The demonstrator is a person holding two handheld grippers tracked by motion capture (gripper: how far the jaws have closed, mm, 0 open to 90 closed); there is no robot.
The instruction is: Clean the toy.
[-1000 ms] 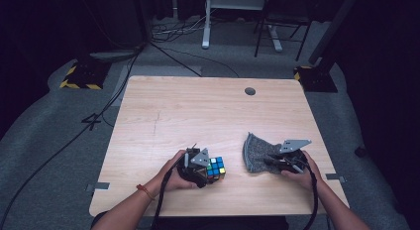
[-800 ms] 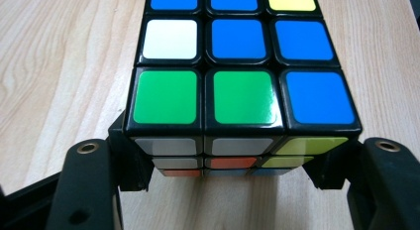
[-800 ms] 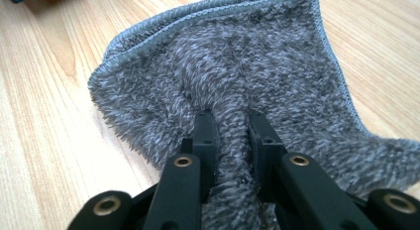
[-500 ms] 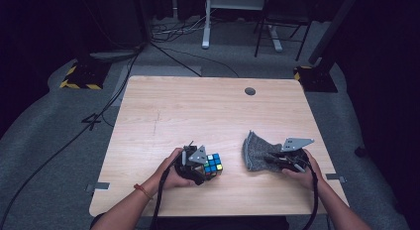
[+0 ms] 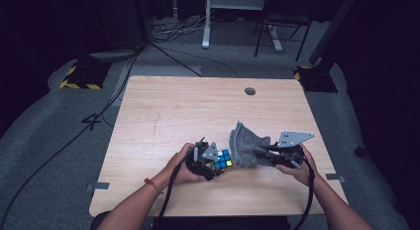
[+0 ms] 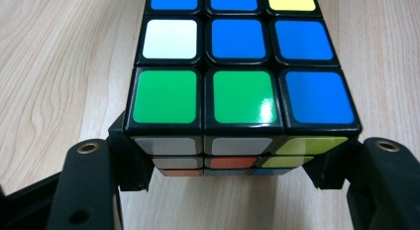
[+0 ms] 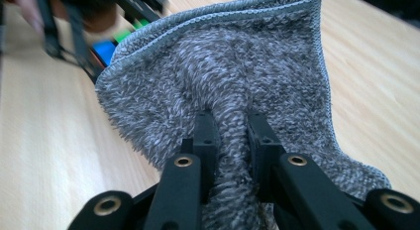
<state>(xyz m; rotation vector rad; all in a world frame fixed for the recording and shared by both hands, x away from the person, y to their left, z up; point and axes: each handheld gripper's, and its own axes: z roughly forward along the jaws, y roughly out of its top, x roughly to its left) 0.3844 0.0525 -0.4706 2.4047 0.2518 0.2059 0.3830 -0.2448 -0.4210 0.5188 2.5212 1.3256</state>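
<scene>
1. A puzzle cube point(image 5: 222, 159) with black edges and coloured stickers sits near the front edge of the surface point(image 5: 188, 106), a little left of centre.
2. In the left gripper view, the cube's point(image 6: 242, 91) top face shows blue, white, green and one yellow sticker, and its near face shows white, orange and yellow-green ones.
3. The left gripper point(image 5: 205, 160) has its black fingers point(image 6: 86, 185) clamped on the cube's two opposite sides, low down.
4. The person's left hand point(image 5: 181, 165) holds that gripper from the near-left, and a cable trails back along the forearm.
5. Just to the right of the cube hangs a fluffy grey cloth point(image 5: 247, 148), raised off the wood and bunched.
6. In the right gripper view, the cloth point(image 7: 237, 76) fans out wide with a stitched hem along its far edge, and the cube shows as a blur behind its left corner.
7. The right gripper point(image 5: 270, 155) has its fingers point(image 7: 205, 136) pinched together on a fold of the cloth.
8. The person's right hand point(image 5: 297, 165) holds this gripper from the near-right; a grey three-cornered plate sits on top of it.
9. The surface is pale wood with a small round grommet point(image 5: 250, 91) near its far edge.
</scene>
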